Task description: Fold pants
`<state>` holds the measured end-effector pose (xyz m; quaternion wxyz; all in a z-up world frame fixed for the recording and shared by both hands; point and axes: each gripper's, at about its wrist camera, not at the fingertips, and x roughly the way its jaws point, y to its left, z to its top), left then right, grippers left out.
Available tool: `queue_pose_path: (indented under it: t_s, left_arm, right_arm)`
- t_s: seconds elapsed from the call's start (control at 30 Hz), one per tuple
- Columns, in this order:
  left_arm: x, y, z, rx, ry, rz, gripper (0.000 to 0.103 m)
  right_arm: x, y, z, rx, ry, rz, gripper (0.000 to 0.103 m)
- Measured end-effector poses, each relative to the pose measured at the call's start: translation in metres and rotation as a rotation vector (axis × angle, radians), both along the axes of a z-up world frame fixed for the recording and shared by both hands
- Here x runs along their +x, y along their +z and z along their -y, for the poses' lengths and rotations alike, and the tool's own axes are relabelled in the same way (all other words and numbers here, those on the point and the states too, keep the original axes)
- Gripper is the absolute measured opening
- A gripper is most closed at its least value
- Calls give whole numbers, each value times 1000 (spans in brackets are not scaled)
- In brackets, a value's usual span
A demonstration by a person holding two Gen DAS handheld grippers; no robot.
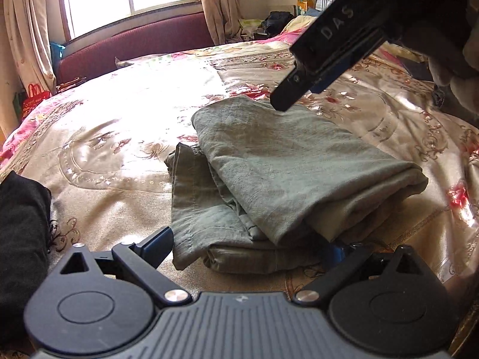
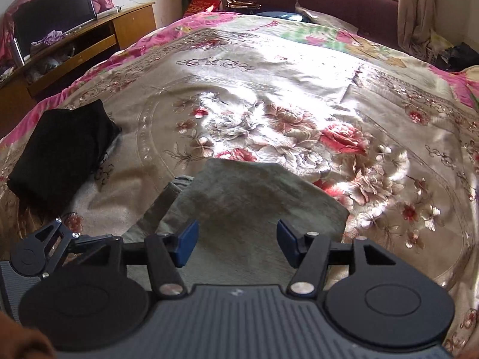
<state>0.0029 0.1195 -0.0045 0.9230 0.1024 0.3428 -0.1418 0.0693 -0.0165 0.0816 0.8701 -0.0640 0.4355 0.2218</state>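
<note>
Grey-green pants (image 1: 269, 176) lie folded in a thick bundle on the floral bedspread (image 1: 119, 137). My left gripper (image 1: 248, 248) is open at the bundle's near edge; its left finger shows and the right one is partly hidden under the cloth. My right gripper (image 2: 238, 242) is open just above the folded pants (image 2: 239, 203), jaws apart with nothing between them. In the left wrist view the right gripper (image 1: 284, 98) comes in from the upper right, its tips at the bundle's far edge.
A folded black garment (image 2: 63, 149) lies on the bed to the left, also in the left wrist view (image 1: 21, 239). A maroon sofa (image 1: 134, 45) stands beyond the bed under the window. A wooden TV stand (image 2: 74, 39) is at far left.
</note>
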Motion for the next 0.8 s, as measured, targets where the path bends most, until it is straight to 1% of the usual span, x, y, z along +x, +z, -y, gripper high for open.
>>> queue_pose_path:
  t_s: [0.07,0.1,0.2,0.23,0.27,0.3,0.4,0.43,0.47,0.5,0.53,0.57,0.6,0.73,0.8]
  left_arm:
    - [1,0,1,1,6,-6,103]
    - [0,1,2,-2,7,-9,103]
    - [-6,4,4,-18,5,-12,103]
    - [-8,6,3,-26,4,-10,103]
    - [-10,9,1,-39,3,-6,103]
    - [-11,11,1,-53,2,1,103]
    - [-14,16,1,-77,-4,27,103]
    - [-15,17,1,-82,-4,29,103]
    - [-15,17,0,-88,-1,31,103]
    - [-14,17,-2,-96,2,30,103]
    - [-13,18,-3,-112,2,28,103]
    - [-11,19,-4,-139,-1,22,103]
    - [-9,21,-6,-171,-4,10,103]
    - [1,28,-8,-283,27,-32,103]
    - [5,28,-6,-309,36,-44,103]
  right_arm:
    - [7,-11,0,27,-24,-40,59]
    - [9,-15,-4,56,-23,-60,59]
    - [10,-15,-22,128,20,-82,60]
    - [9,-15,-31,138,36,-89,60]
    - [7,-16,-43,123,58,-94,64]
    - [6,-19,-56,78,80,-89,66]
    - [6,-32,-81,-75,108,-39,65]
    - [9,-37,-83,-113,103,-28,62]
    - [14,-43,-81,-137,88,-44,49]
    - [22,-47,-74,-120,67,-98,29]
    - [29,-49,-65,-64,48,-166,21]
    - [32,-49,-58,-19,33,-209,10]
    - [33,-46,-51,13,18,-229,8]
    - [29,-20,-31,129,-13,-233,5]
    - [29,-9,-26,159,-11,-212,5]
